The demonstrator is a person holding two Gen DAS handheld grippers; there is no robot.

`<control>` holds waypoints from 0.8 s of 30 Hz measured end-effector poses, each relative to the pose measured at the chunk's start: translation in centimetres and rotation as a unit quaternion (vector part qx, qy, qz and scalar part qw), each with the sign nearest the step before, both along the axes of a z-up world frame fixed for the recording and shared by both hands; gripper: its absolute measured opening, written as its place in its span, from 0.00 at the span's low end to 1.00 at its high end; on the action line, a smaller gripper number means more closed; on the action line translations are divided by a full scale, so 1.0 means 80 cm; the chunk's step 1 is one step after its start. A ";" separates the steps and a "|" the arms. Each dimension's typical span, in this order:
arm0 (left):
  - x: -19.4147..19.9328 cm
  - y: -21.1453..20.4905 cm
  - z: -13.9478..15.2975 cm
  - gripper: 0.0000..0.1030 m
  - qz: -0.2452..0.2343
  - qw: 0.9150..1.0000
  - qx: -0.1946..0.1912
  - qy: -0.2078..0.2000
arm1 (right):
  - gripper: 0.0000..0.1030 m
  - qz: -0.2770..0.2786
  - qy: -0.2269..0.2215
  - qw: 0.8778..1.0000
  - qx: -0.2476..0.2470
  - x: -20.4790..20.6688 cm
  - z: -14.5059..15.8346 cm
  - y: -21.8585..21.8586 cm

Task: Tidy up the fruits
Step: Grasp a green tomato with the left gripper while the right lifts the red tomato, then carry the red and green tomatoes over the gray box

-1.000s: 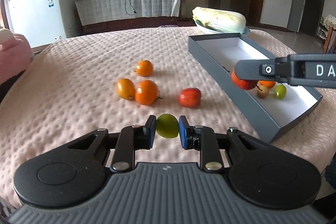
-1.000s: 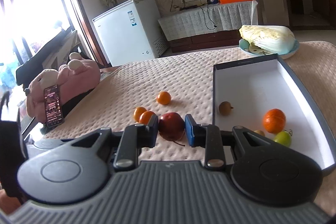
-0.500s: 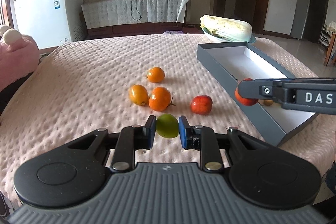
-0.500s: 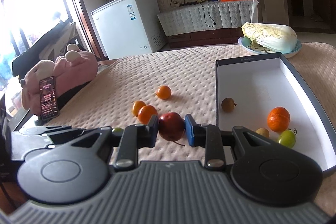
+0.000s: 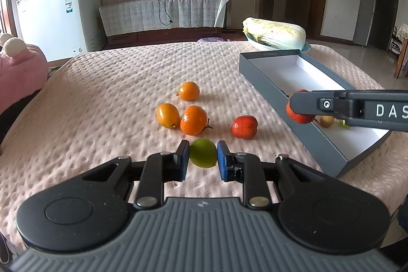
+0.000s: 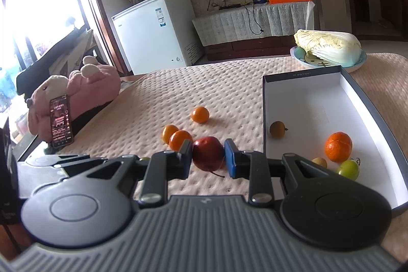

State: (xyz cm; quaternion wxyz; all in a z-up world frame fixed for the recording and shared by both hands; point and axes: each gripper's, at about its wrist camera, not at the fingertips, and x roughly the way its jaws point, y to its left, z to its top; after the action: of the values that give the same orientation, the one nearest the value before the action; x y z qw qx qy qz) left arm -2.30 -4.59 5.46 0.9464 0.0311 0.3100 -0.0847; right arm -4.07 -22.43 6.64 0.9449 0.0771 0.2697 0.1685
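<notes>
Left wrist view, left to right. Pink plush toy (image 5: 17, 73) at the table's left edge, beside a white chest freezer (image 5: 58, 17). Pink dimpled tablecloth (image 5: 102, 103) across the table. Three small oranges (image 5: 188, 91) loose at mid-table, two of them touching, the third apart and farther back. Left gripper (image 5: 203, 157) in the foreground, closed on a green fruit (image 5: 203, 153), both blue pads pressed against its sides, held just above the cloth. Red fruit (image 5: 244, 126) lying free on the cloth, right of the oranges. Grey box (image 5: 306, 124) with white interior at right, set at an angle; cabbage (image 5: 274, 33) on a plate behind it.

Right wrist view, left to right. Phone (image 6: 60, 120) propped against the plush toy. Right gripper (image 6: 208, 157) clamped on a second red fruit (image 6: 207, 153), stem hanging below, held beside the box's near left wall, over the cloth. Inside the box: brown fruit (image 6: 277, 129) near the left wall; orange (image 6: 338, 146), small yellow fruit (image 6: 320, 162) and green fruit (image 6: 348, 169) grouped toward the near right.
</notes>
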 end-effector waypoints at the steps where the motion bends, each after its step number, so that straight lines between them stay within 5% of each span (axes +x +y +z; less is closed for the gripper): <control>1: -0.001 -0.001 0.000 0.27 -0.001 1.000 0.001 -0.001 | 0.29 0.001 -0.001 1.000 0.000 -0.001 0.000 0.000; 24: -0.001 -0.041 0.016 0.27 -0.036 0.999 0.011 -0.032 | 0.29 -0.029 -0.014 0.999 0.011 -0.012 0.012 -0.041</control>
State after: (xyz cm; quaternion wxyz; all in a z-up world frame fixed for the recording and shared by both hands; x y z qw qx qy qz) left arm -2.40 -7.90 6.71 0.9518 0.0551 0.2789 -0.1149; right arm -5.03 -25.70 7.56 0.9522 0.0929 0.2520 0.1454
